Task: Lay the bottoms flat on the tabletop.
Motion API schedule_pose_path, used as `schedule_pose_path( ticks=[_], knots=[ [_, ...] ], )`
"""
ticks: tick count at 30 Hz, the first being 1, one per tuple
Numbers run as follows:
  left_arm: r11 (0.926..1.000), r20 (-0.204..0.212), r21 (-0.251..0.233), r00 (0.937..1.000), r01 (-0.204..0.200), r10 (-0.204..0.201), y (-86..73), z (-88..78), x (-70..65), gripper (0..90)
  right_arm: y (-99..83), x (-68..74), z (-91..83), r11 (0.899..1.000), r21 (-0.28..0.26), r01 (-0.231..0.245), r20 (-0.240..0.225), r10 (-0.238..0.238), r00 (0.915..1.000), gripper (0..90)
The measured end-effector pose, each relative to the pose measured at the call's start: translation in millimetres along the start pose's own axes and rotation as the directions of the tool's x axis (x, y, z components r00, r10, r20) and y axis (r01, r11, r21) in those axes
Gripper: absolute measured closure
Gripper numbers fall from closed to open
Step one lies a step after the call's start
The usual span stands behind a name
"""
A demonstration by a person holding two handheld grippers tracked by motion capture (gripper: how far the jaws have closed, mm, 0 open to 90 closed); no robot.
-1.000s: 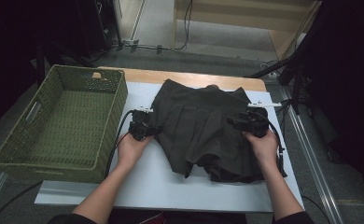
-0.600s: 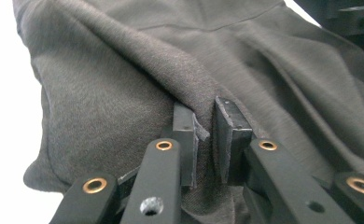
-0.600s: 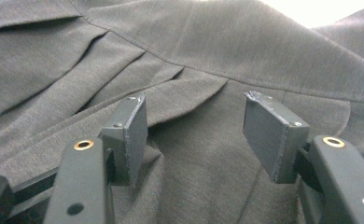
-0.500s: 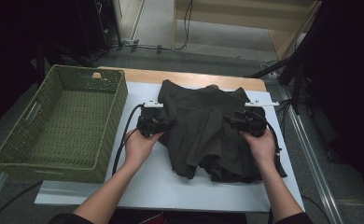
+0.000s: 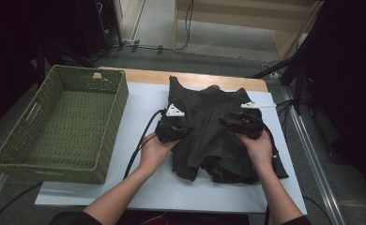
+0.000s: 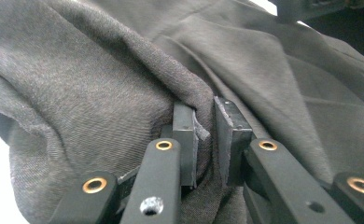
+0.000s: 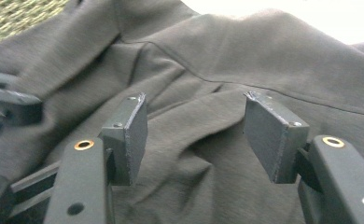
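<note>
Garment: a dark grey garment (image 5: 218,136) lies spread and rumpled on the white mat (image 5: 139,178), under and ahead of both claws.
Left claw: the left gripper (image 6: 205,123) is clenched on 1 raised fold of the garment's left edge; cloth fills the narrow gap between its pads (image 6: 185,135).
Left claw, change: against the 2 earlier high views it has carried that fold inward, from the garment's outer edge to over the cloth, so the left side is being folded toward the middle.
Right claw: the right gripper (image 7: 194,135) stands released, jaws well apart, hovering just over the garment's right half with no cloth pinched between them.
Right claw, change: its jaws have just been closing a little, with only flat cloth beneath them, and it has scarcely shifted from where it was in the earlier views.
Basket: a green woven basket (image 5: 59,126) sits well apart to the left of the left claw.
Meaning: my judgement is that 1 side fold is in progress; the right claw looks set to steady or take its own edge next.
</note>
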State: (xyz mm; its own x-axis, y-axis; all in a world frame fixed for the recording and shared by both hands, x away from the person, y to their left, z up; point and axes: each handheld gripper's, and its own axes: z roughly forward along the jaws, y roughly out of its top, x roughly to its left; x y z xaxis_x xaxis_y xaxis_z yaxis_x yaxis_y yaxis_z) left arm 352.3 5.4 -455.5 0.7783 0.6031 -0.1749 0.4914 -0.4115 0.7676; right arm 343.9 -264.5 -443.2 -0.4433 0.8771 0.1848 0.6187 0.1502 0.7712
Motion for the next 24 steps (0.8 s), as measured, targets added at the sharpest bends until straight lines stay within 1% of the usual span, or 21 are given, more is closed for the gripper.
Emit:
schedule_pose_path(
  ticks=[3, 8, 11, 12, 16, 17, 20, 21, 22, 23, 24],
  knots=[
    [0.9995, 0.016, 0.012, 0.9994, -0.03, 0.029, -0.2, 6.9, -11.0, 80.6, 0.4, 6.8, 2.1, 1.0, -0.001, 0.02, -0.008, -0.02, 0.9998, 38.5],
    [0.9962, 0.032, 0.033, 0.9964, -0.08, 0.079, -0.6, 13.0, -25.0, 80.7, 2.9, 17.8, 3.1, 1.0, -0.019, 0.022, -0.047, -0.023, 0.9986, 37.7],
    [0.9948, 0.042, 0.032, 0.9946, -0.096, 0.095, -1.4, 15.2, -32.9, 80.7, 4.4, 25.9, 5.6, 0.999, -0.029, 0.028, -0.066, -0.03, 0.9974, 36.4],
    [0.9942, 0.041, 0.033, 0.994, -0.103, 0.101, -1.5, 15.9, -35.3, 80.8, 4.5, 27.8, 6.8, 0.999, -0.028, 0.03, -0.065, -0.032, 0.9974, 35.9],
    [0.9908, 0.047, 0.037, 0.9906, -0.13, 0.128, -2.6, 18.7, -43.8, 80.8, 5.2, 33.8, 12.4, 0.999, -0.022, 0.028, -0.089, -0.03, 0.9956, 35.5],
    [0.9901, 0.048, 0.036, 0.9898, -0.136, 0.134, -2.8, 19.4, -46.2, 80.9, 5.3, 35.4, 14.0, 0.999, -0.021, 0.029, -0.087, -0.031, 0.9957, 35.5],
    [0.9872, 0.058, 0.034, 0.9864, -0.156, 0.154, -2.7, 19.8, -51.7, 80.9, 4.2, 38.5, 21.8, 1.0, -0.003, 0.027, -0.096, -0.027, 0.995, 35.7],
    [0.9877, 0.064, 0.027, 0.9863, -0.154, 0.152, -2.5, 19.4, -54.0, 80.9, 3.6, 39.1, 24.5, 1.0, 0.007, 0.026, -0.099, -0.025, 0.9948, 37.9],
    [0.9876, 0.069, 0.026, 0.9858, -0.155, 0.153, -2.2, 18.9, -55.3, 80.9, 2.3, 39.6, 29.0, 0.999, 0.03, 0.023, -0.113, -0.019, 0.9934, 44.9],
    [0.9871, 0.068, 0.031, 0.9856, -0.157, 0.155, -1.6, 18.5, -55.9, 80.8, 1.2, 38.8, 31.6, 0.999, 0.041, 0.012, -0.136, -0.006, 0.9907, 56.3],
    [0.9871, 0.07, 0.03, 0.9854, -0.157, 0.155, -0.6, 17.4, -55.1, 80.5, 0.4, 37.2, 32.1, 0.999, 0.037, -0.005, -0.16, 0.011, 0.9871, 69.2]
  ],
)
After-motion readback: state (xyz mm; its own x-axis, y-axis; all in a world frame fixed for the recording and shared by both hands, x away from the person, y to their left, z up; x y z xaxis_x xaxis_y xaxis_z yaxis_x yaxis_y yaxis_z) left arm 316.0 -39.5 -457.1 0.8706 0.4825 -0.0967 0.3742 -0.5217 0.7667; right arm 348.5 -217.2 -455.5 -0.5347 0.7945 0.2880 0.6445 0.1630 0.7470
